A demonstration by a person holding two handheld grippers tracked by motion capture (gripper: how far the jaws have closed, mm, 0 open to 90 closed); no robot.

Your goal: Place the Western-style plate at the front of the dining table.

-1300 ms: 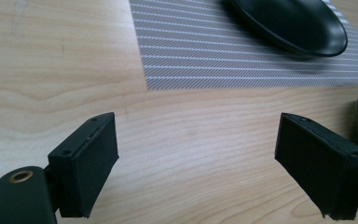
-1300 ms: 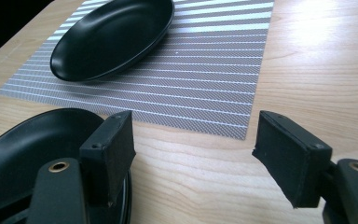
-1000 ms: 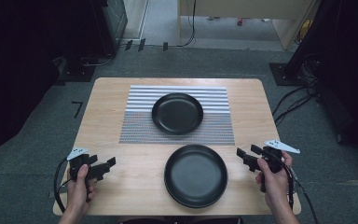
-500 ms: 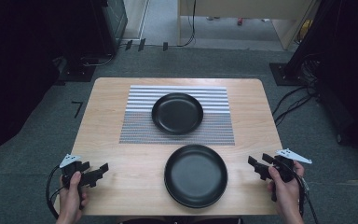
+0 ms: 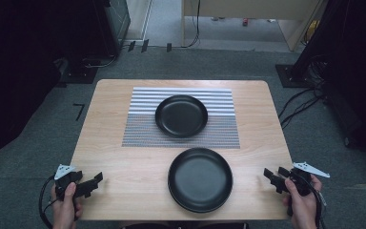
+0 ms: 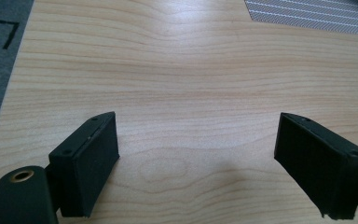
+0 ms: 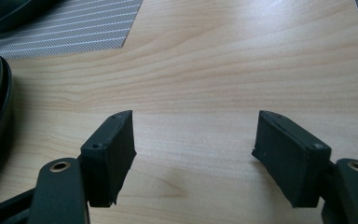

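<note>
I have drawn both hands back to the near corners, left claw (image 5: 91,182) and right claw (image 5: 272,177) wide open and empty, leaving the near black plate (image 5: 200,179) untouched between them.

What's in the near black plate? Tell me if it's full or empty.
Empty. The near black plate shows a bare dark inside in the high view, right side up on the table, with both grippers off it.

Two black plates (image 5: 200,179) (image 5: 181,115); striped grey-white mat (image 5: 138,129), lower half perhaps finer weave; pale wood table (image 5: 109,157).
</note>
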